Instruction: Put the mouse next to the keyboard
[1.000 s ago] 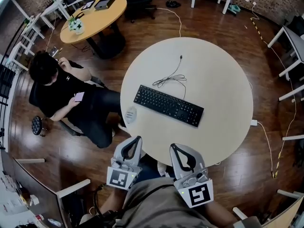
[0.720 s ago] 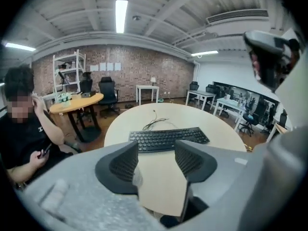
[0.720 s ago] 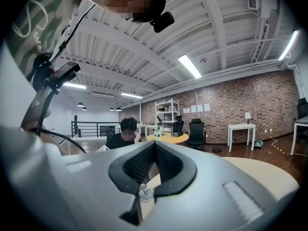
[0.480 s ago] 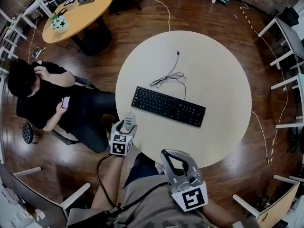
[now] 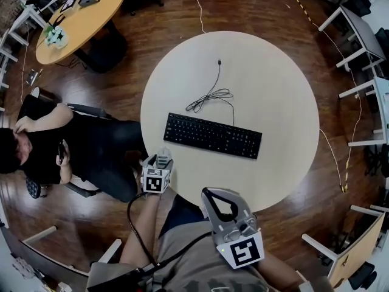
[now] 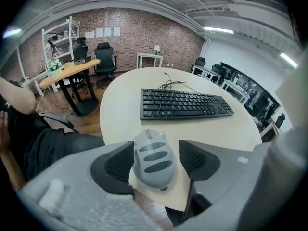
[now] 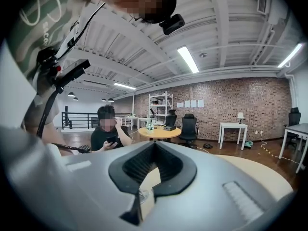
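1. Round white table (image 5: 273,90) filled the middle of the head view, wood floor all round it.
2. A person sat (image 5: 73,157) on a chair off the table's left side, well clear of my claws.
3. Black keyboard (image 5: 213,135) lay flat mid-table, running slightly diagonal.
4. My right claw (image 7: 154,146) was held low near my body, short of the table. Its jaws were tip to tip with nothing in them.
5. My left claw (image 6: 156,148) was at the table's near-left edge, jaws opening and already wide.
6. Grey mouse (image 6: 153,165) sat on the table between those jaws, apart from the keyboard's left end. There was a clear gap at the right pad. The left pad possibly brushed it, hard to tell.
7. Thin black cable (image 5: 209,96) lay loosely coiled just behind the keyboard.
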`<state>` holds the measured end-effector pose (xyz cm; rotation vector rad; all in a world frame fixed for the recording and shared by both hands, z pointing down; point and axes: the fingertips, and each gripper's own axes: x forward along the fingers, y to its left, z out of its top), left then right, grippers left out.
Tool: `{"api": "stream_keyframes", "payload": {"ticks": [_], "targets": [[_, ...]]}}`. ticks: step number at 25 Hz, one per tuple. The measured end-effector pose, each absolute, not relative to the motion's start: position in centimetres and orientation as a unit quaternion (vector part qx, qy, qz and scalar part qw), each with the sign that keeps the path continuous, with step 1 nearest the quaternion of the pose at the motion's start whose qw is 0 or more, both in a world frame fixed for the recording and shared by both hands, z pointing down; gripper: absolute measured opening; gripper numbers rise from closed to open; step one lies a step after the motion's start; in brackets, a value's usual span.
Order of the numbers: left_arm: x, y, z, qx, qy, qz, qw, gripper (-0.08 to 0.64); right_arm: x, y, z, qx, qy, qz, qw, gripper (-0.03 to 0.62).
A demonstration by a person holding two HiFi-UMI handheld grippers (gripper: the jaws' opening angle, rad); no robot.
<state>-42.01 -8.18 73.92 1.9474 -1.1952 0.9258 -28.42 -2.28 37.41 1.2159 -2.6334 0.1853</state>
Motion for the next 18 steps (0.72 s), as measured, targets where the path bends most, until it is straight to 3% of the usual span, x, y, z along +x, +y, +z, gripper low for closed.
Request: {"api": "stream_keyframes", "payload": {"ticks": [18], "targets": [[-41.8, -9.9, 75.9, 0.728, -0.42, 0.407, 0.357, 0.321, -28.3, -3.9, 38.3, 0.449, -0.882, 0.07, 0.129, 0.006]]}}
